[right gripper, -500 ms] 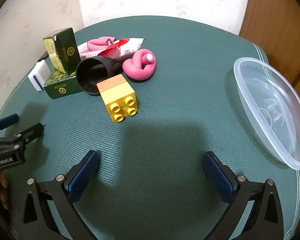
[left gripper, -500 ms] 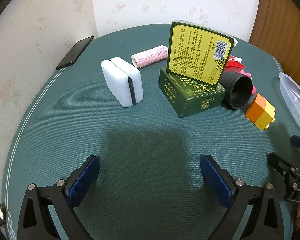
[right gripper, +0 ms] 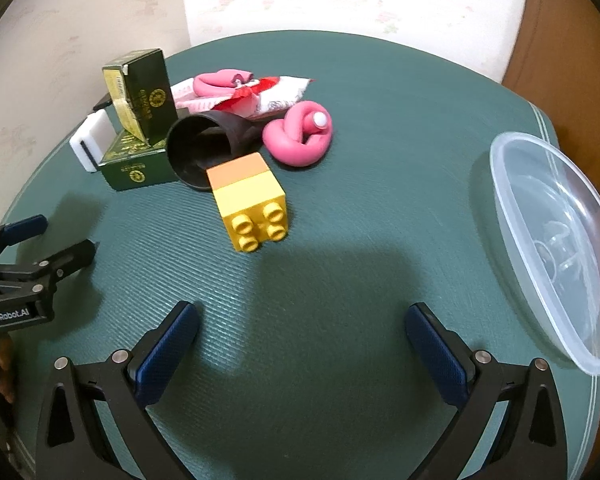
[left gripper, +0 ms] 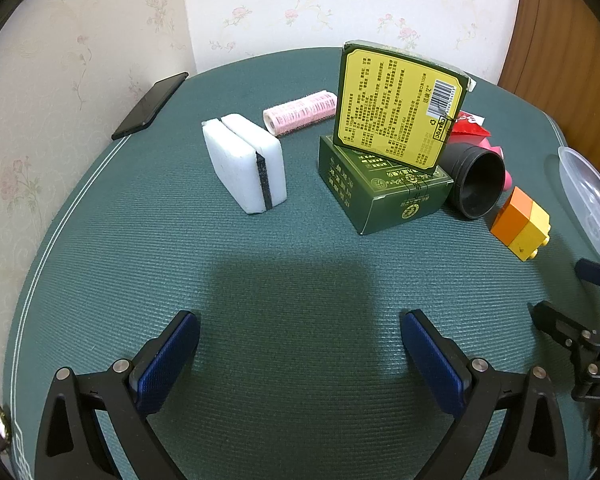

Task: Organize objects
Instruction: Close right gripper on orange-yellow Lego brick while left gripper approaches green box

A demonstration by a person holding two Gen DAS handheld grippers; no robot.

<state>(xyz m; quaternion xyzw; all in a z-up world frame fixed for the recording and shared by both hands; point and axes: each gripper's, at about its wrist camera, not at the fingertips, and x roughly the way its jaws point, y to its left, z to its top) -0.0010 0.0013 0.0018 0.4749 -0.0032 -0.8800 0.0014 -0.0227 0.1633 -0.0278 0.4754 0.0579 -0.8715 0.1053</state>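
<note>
On the round green table, a green box (left gripper: 384, 188) lies flat with a second green-and-yellow box (left gripper: 400, 108) leaning on it. A white sponge block (left gripper: 244, 162), a pink roller (left gripper: 300, 114), a black cup (left gripper: 478, 178) on its side and a yellow-orange toy brick (left gripper: 520, 226) lie around them. In the right wrist view the brick (right gripper: 250, 200) sits ahead, with the cup (right gripper: 198, 148), a pink coiled toy (right gripper: 300, 136) and a red-white wrapper (right gripper: 268, 96) behind. My left gripper (left gripper: 300, 344) is open and empty. My right gripper (right gripper: 302, 340) is open and empty, short of the brick.
A clear plastic bowl (right gripper: 556, 240) sits at the table's right edge. A black phone (left gripper: 150, 106) lies at the far left edge by the wall. A wooden door stands at the right. The left gripper also shows in the right wrist view (right gripper: 40, 244).
Both grippers have barely moved; the right wrist view has drifted slightly closer to the brick. Nothing was taken hold of.
</note>
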